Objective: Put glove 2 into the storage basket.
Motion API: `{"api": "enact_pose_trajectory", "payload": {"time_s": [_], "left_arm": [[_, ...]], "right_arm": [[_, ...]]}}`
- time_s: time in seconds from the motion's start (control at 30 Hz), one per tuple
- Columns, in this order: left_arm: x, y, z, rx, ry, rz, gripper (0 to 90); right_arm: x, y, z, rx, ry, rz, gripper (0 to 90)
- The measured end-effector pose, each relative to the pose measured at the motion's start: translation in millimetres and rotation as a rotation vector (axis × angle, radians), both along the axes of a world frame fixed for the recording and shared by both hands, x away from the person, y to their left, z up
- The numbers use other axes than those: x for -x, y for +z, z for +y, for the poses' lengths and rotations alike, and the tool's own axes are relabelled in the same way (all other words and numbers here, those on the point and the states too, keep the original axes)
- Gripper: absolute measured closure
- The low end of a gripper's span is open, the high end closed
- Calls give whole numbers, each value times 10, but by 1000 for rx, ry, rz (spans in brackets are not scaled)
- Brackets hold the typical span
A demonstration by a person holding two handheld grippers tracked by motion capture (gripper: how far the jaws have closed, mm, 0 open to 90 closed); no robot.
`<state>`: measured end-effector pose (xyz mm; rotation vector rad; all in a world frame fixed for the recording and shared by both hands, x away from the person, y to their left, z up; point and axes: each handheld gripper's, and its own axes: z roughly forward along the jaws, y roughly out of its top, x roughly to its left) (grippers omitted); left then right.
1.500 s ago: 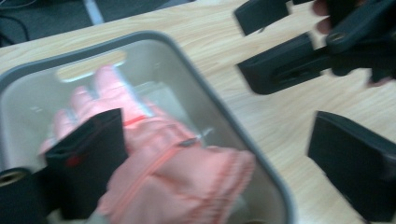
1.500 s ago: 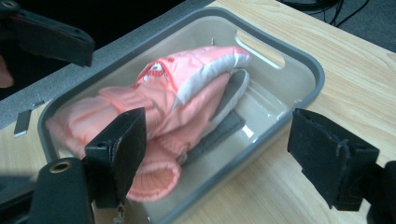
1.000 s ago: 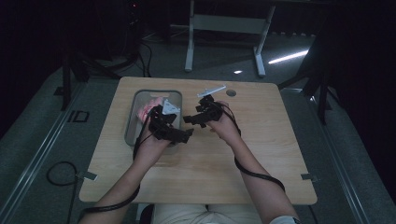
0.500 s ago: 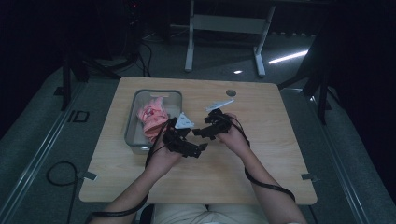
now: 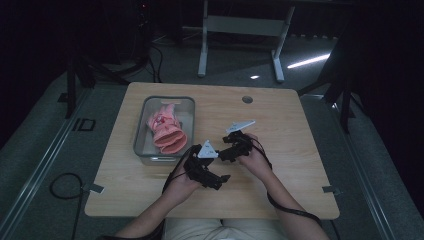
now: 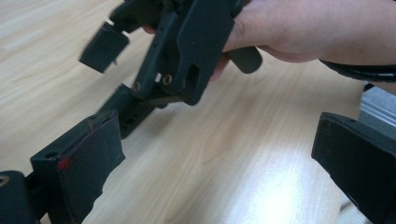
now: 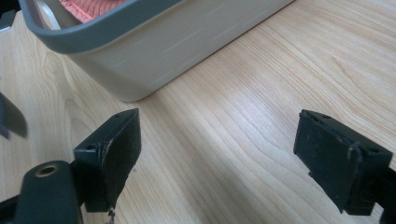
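Note:
A pink knitted glove-like item [image 5: 166,131] lies inside the grey bin [image 5: 142,131] at the table's left. My left gripper [image 5: 220,181] hovers over bare wood near the front middle, jaws wide open and holding nothing [image 6: 215,172]. My right gripper [image 5: 223,152] sits just beyond it, pointing left toward the bin, also open with nothing between its jaws [image 7: 229,158]. In the left gripper view the right gripper [image 6: 177,51] and the hand holding it are close ahead. The right gripper view shows the bin [image 7: 154,51] wall close in front, with a pink edge [image 7: 88,7] above its rim.
The wooden table [image 5: 290,130] has a round cable hole [image 5: 247,99] near its far edge. A white desk frame [image 5: 240,25] stands on the floor behind the table. Cables trail from both grippers along the forearms.
Both hands have drawn back from the bin toward the table's front middle. The pink item, earlier under the left gripper, now lies uncovered in the bin.

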<state>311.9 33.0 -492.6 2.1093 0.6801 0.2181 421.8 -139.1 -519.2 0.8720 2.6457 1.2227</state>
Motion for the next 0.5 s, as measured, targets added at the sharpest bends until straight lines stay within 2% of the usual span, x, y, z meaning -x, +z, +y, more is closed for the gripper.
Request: {"api": "enact_pose_trajectory", "payload": {"time_s": [0.13, 0.23, 0.3, 0.37, 0.5], "left_arm": [[23, -74, -38, 0, -18, -8, 16], [37, -163, -76, -22, -49, -28, 15], [28, -209, -84, -34, -47, -48, 15], [10, -255, -87, -42, -42, -41, 16], [2, -337, -89, -27, -36, -32, 15]], "right_arm": [[26, -22, -43, -5, -3, -5, 148], [57, -85, -91, -2, 1, -8, 148], [74, -113, -106, -1, -5, -9, 148], [93, -145, -119, 3, -13, -14, 149], [119, -209, -148, 20, -22, -16, 144]]}}
